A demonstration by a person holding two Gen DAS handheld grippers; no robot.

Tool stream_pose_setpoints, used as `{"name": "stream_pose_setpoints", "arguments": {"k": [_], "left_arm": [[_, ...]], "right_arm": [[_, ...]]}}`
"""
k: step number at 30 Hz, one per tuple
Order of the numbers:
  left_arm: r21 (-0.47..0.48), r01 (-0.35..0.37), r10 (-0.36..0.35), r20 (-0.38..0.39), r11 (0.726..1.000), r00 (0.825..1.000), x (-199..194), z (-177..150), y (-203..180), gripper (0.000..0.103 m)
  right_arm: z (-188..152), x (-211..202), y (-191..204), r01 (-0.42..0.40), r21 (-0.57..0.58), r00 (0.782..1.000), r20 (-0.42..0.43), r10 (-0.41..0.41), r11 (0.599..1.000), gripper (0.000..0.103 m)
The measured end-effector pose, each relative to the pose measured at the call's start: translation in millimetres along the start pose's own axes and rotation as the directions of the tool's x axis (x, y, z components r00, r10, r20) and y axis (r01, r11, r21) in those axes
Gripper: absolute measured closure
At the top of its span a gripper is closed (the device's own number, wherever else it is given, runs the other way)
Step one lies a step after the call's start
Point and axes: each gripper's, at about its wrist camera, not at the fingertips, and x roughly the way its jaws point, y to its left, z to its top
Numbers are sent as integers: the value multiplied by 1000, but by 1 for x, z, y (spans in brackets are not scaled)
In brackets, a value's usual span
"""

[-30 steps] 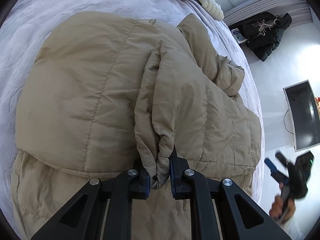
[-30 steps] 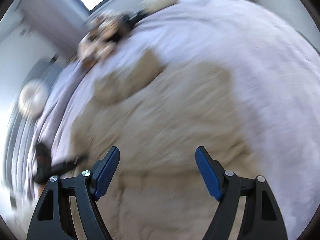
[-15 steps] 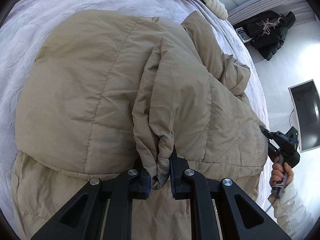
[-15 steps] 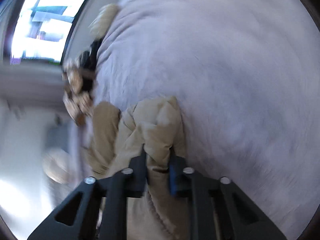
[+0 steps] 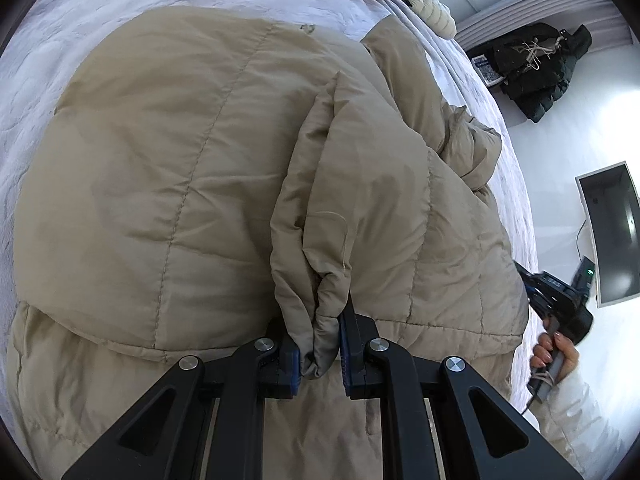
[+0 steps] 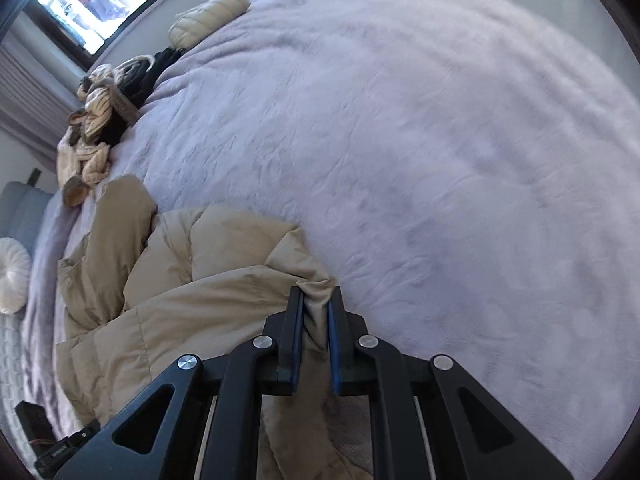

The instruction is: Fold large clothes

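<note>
Over the bed (image 6: 440, 140), both downward-angled tongs, left (image 5: 319, 344) and right (image 6: 316, 320), each clamped on beige coat (image 5: 180, 160) fabric.

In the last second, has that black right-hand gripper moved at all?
Yes. The right gripper came down to the quilted beige jacket at its edge beside the lilac bedspread, and its jaws have just closed on the fabric.

Our left gripper (image 5: 319, 354) and right gripper (image 6: 314, 340) are black, blue-padded, silver-screwed; our right hand (image 5: 554, 354) wears a white sleeve (image 5: 576, 412).

Lilac bedspread (image 6: 440, 140), monitor (image 5: 612, 236) (curved), dark coats (image 5: 536, 64)
</note>
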Motion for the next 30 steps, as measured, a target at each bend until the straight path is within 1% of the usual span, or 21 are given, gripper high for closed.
{"name": "stream_pose_setpoints", "arguments": {"k": [2, 4, 6, 8, 9, 10, 11, 12, 13, 15, 16, 18, 19, 20, 22, 23, 24, 26, 28, 29, 30], "left_arm": [[4, -2, 2, 1, 1000, 1000, -1, 0, -2, 87], [5, -6, 6, 1, 1000, 1000, -1, 0, -3, 87], [-2, -13, 13, 0, 1000, 1000, -2, 0, -4, 87], [6, -47, 47, -4, 999, 999, -7, 1, -9, 84], [15, -62, 62, -4, 998, 998, -9, 1, -11, 73], [30, -97, 97, 6, 995, 995, -17, 2, -15, 60], [34, -110, 110, 16, 993, 994, -22, 2, -16, 52], [38, -138, 136, 47, 990, 990, -34, 2, -19, 40], [41, -159, 155, 71, 986, 985, -43, 3, -19, 38], [44, -197, 190, 134, 979, 973, -65, 7, -19, 38], [52, -198, 188, 153, 979, 970, -71, 8, -20, 38], [95, -176, 158, 171, 980, 973, -78, 9, -28, 38], [133, -149, 127, 163, 980, 978, -75, 9, -36, 38], [171, -129, 103, 152, 977, 983, -68, 8, -44, 38], [223, -111, 82, 137, 969, 987, -53, 8, -55, 38], [242, -107, 77, 130, 964, 989, -43, 10, -60, 38], [259, -131, 101, 127, 957, 987, -27, 12, -63, 38], [238, -170, 145, 119, 956, 982, -6, 18, -54, 38], [202, -156, 138, 101, 967, 985, 6, 21, -43, 38], [196, -151, 134, 98, 969, 986, 9, 23, -39, 38], [200, -152, 135, 95, 968, 986, 10, 22, -37, 38]], "right_arm": [[-6, -19, 3, 9, -7, 1000, 24, -9, 1000, 91], [-20, -40, 11, -22, -38, 999, 38, 23, 999, 91], [-36, -52, 20, -50, -81, 998, 28, 53, 995, 91], [-55, -57, 27, -66, -121, 998, -4, 66, 990, 91], [-65, -55, 29, -72, -138, 997, -29, 68, 988, 91], [-71, -52, 29, -68, -148, 997, -42, 62, 987, 91], [-75, -49, 26, -62, -152, 997, -51, 55, 986, 91], [-76, -47, 26, -59, -150, 997, -55, 51, 987, 91], [-77, -43, 22, -60, -139, 997, -64, 51, 989, 91], [-75, -39, 20, -55, -124, 997, -67, 47, 991, 91], [-74, -38, 20, -52, -122, 997, -69, 43, 991, 91], [-72, -37, 24, -46, -129, 997, -65, 38, 991, 91], [-72, -37, 27, -45, -137, 997, -64, 36, 990, 91], [-73, -36, 29, -42, -148, 997, -64, 33, 988, 91], [-79, -34, 33, -30, -168, 998, -62, 20, 985, 91], [-81, -31, 35, -20, -181, 998, -62, 9, 983, 91], [-82, -28, 36, -11, -190, 998, -63, -1, 982, 91], [-83, -21, 37, 4, -200, 997, -68, -18, 980, 91], [-83, -15, 35, 8, -198, 997, -72, -23, 980, 92], [-83, -12, 34, 10, -195, 997, -73, -25, 981, 95], [-84, -9, 32, 5, -191, 997, -75, -19, 982, 95]]}}
